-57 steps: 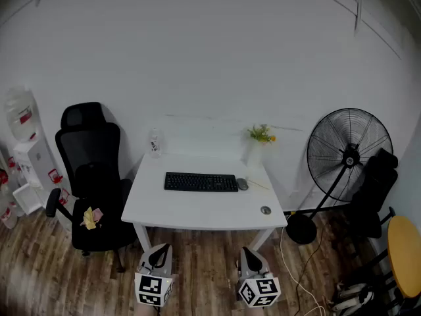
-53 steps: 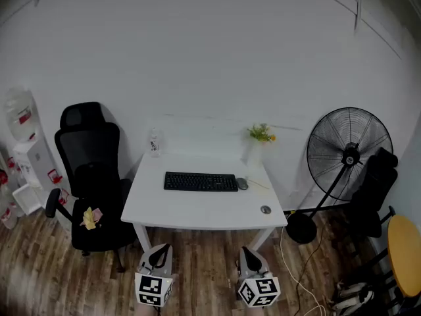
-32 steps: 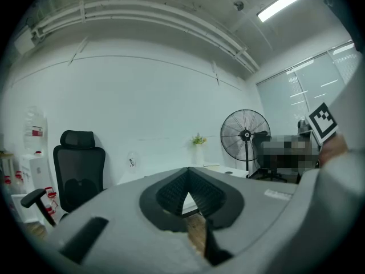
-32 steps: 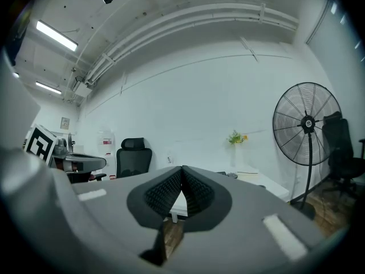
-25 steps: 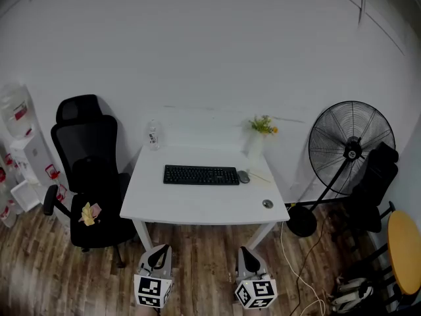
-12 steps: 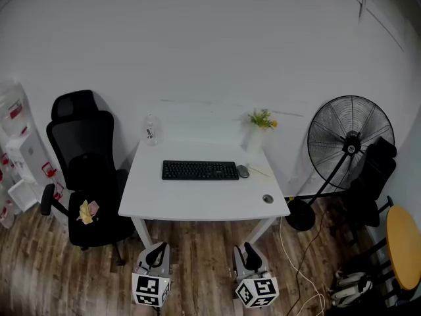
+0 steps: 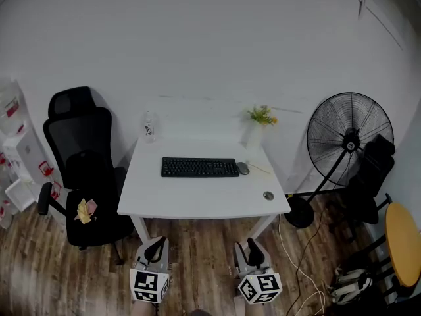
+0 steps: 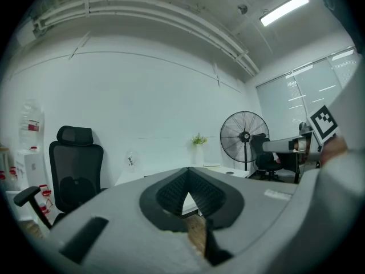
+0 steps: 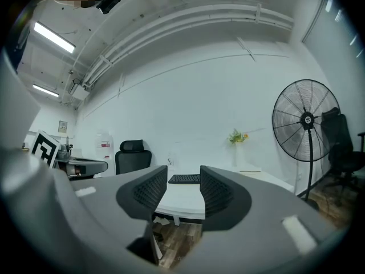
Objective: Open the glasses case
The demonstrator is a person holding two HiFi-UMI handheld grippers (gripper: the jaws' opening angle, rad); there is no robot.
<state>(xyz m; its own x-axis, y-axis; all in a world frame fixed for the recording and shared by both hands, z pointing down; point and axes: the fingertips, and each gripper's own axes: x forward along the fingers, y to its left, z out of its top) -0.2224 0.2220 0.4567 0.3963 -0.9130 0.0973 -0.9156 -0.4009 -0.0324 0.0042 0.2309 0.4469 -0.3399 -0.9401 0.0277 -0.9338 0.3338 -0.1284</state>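
White counter (image 7: 197, 196) stands far ahead, no glasses case visible; left gripper (image 7: 156, 245) jaws closed, right gripper (image 7: 250, 247) jaws just opened, empty, apparently readying a grasp.

No writing here is clear enough to read

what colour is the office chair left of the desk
Black. The office chair shows best in the head view.
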